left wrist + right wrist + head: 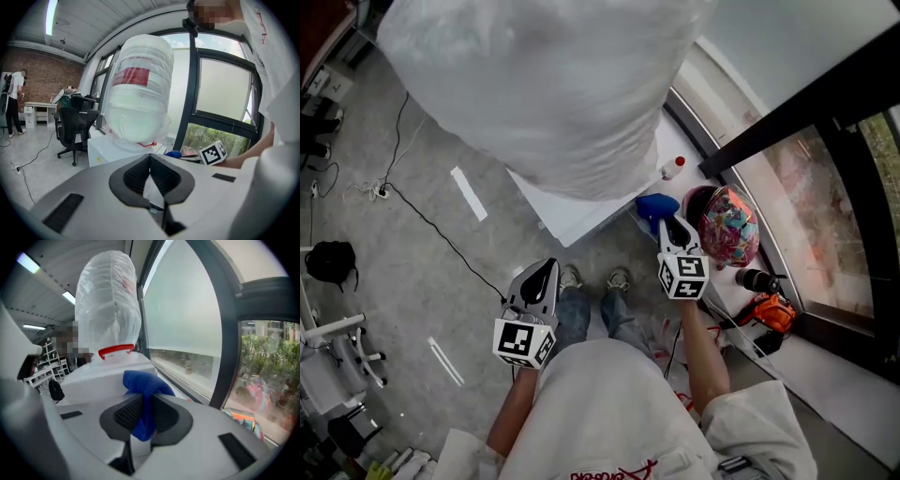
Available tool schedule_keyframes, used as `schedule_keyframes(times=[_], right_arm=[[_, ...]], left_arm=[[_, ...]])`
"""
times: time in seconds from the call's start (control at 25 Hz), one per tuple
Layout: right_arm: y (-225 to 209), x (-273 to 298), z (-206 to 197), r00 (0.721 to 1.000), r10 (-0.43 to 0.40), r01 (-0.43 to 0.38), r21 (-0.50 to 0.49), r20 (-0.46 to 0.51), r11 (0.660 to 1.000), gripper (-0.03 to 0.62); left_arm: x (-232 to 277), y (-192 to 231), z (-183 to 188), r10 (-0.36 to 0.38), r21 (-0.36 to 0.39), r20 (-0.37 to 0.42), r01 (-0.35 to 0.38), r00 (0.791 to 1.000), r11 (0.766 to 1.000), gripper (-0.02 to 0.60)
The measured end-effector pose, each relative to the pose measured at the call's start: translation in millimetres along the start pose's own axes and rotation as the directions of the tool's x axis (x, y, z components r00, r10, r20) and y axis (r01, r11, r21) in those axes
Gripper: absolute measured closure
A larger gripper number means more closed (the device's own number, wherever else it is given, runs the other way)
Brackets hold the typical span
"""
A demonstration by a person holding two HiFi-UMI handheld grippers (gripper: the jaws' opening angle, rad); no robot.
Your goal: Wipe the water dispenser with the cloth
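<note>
Right gripper point(668, 225) is up front at the right-hand corner of the water dispenser point(581, 214), and it has the cloth! In the right gripper view the fingers point(125, 411) are squeezed in on the blue cloth point(143, 383). The fabric fills the narrow gap between the ribbed pads, bunches out in a fat fold above the tips and hangs down in a tail below. From the head view that blue cloth point(654, 208) sits just beside the dispenser's white body. Whether it is actually pressed against the surface, I cannot tell from here.

Over to the left gripper point(546, 269). It is held back and lower, above the floor point(412, 253) near the person's shoes point(570, 277), well apart from the cloth. In the left gripper view its fingers point(135, 174) meet at the tips, with only a thin wedge of space behind them and nothing caught in there.

Ahead of both grippers stands the dispenser with its big bottle point(138, 103) on top, wrapped in clear plastic, a red label showing through. The right gripper view has the same wrapped bottle point(108, 301) rising over a red collar. Off to the right by the window point(187, 319), a colourful helmet point(727, 225) rests on the floor.
</note>
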State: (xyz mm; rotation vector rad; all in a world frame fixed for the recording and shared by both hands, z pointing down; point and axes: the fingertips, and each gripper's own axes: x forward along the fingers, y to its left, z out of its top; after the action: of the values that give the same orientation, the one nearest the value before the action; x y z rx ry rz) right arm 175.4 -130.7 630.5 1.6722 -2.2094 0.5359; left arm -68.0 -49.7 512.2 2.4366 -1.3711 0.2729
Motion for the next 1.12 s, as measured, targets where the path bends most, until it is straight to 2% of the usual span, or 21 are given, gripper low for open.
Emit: schedule_keyframes(times=[0.36,0.56,0.84,1.12], right_arm=[[24.6,-50.4,116.0,0.975,0.044,-0.027,-0.081,0.217,0.996,0.530],[25.4,-63.5,157.1,0.956,0.056,-0.025,-0.110,0.289,0.994,0.530],[23.4,-72.9,165.3,0.946,0.053,-0.017,-0.112,0.320,0.994,0.530],[33.6,-90.4,154.7,0.945,0.079,-0.052,-0.093,0.316,0.994,0.530]], left_arm=[[21.1,-12.5,66.3,-0.041,0.069,0.125,0.033,0.991,0.997,0.569],[35.2,-13.1,103.1,-0.050,0.114,0.188,0.029,0.981,0.993,0.569],[46.8,-20.2,117.0,-0.061,0.146,0.213,0.030,0.975,0.989,0.571],[33.5,-25.4,113.0,-0.030,0.147,0.208,-0.001,0.978,0.989,0.571]])
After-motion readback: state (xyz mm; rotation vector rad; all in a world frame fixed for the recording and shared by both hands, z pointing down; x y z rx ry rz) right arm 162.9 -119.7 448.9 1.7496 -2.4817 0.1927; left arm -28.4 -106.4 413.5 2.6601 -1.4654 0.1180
